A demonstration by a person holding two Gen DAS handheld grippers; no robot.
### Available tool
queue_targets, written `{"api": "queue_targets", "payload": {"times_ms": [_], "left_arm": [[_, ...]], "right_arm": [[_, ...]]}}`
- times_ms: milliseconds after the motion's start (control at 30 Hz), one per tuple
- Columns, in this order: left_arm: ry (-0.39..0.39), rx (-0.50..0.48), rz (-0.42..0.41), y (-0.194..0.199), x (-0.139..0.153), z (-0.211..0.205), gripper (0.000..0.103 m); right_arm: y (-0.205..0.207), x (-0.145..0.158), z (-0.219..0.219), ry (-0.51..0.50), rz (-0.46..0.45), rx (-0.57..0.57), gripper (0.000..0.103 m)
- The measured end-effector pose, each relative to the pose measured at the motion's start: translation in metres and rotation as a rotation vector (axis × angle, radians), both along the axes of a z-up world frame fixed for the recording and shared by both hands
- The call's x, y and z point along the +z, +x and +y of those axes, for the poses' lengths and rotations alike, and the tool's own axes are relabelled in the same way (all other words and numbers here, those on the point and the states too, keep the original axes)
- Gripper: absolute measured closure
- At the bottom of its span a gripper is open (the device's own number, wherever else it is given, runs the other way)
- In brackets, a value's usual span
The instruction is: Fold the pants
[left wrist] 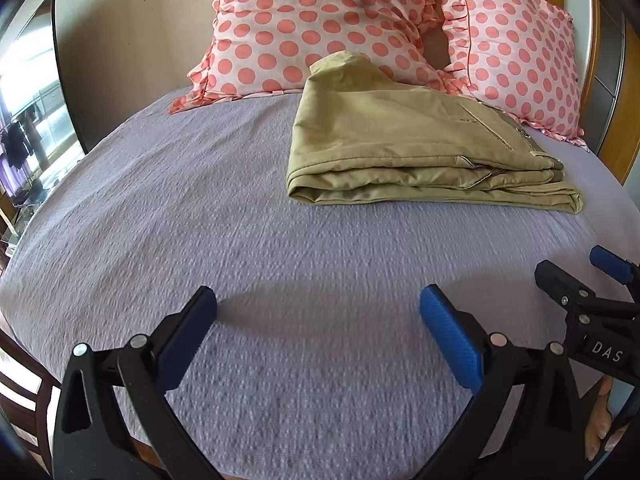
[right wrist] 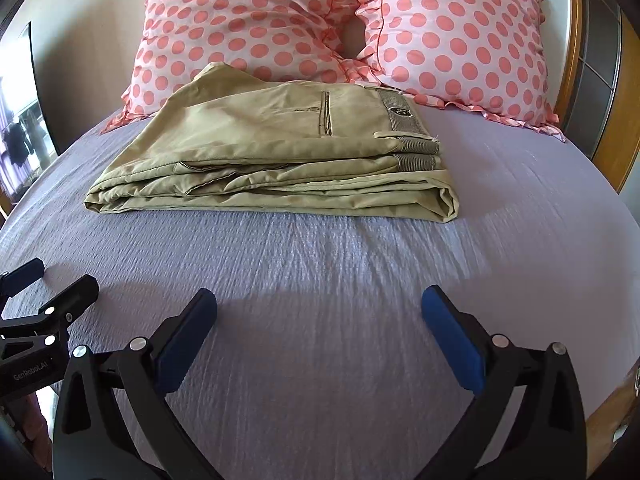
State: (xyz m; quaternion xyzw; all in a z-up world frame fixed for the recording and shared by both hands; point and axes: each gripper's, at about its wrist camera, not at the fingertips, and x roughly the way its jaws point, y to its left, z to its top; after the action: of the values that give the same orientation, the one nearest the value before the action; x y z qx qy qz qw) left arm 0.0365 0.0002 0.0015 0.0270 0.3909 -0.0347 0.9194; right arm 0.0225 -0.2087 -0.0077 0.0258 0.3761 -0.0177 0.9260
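Note:
Khaki pants [left wrist: 404, 148] lie folded in a flat stack of layers on the lilac bed cover [left wrist: 240, 248], close to the pillows. In the right wrist view the pants [right wrist: 280, 148] show a back pocket and the waistband at their right end. My left gripper [left wrist: 318, 312] is open and empty, hovering over the bare cover well in front of the pants. My right gripper [right wrist: 320, 312] is open and empty too, also short of the pants. Each gripper shows at the edge of the other's view, the right one [left wrist: 600, 280] and the left one [right wrist: 44, 284].
Two pink pillows with coral dots [right wrist: 248, 24] [right wrist: 460, 40] lean against the headboard behind the pants. A wooden bed frame [right wrist: 608, 128] runs along the right side. A window [left wrist: 28, 104] is at the far left.

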Motion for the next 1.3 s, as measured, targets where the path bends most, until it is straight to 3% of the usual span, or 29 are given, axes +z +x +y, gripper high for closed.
{"api": "queue_targets", "payload": {"times_ms": [1300], "left_arm": [[0.001,0.000,0.010,0.0015,0.0007,0.0008,0.002]], "right_arm": [[-0.0006,-0.0006,-0.0011,-0.001,-0.004,0.005,0.001]]}}
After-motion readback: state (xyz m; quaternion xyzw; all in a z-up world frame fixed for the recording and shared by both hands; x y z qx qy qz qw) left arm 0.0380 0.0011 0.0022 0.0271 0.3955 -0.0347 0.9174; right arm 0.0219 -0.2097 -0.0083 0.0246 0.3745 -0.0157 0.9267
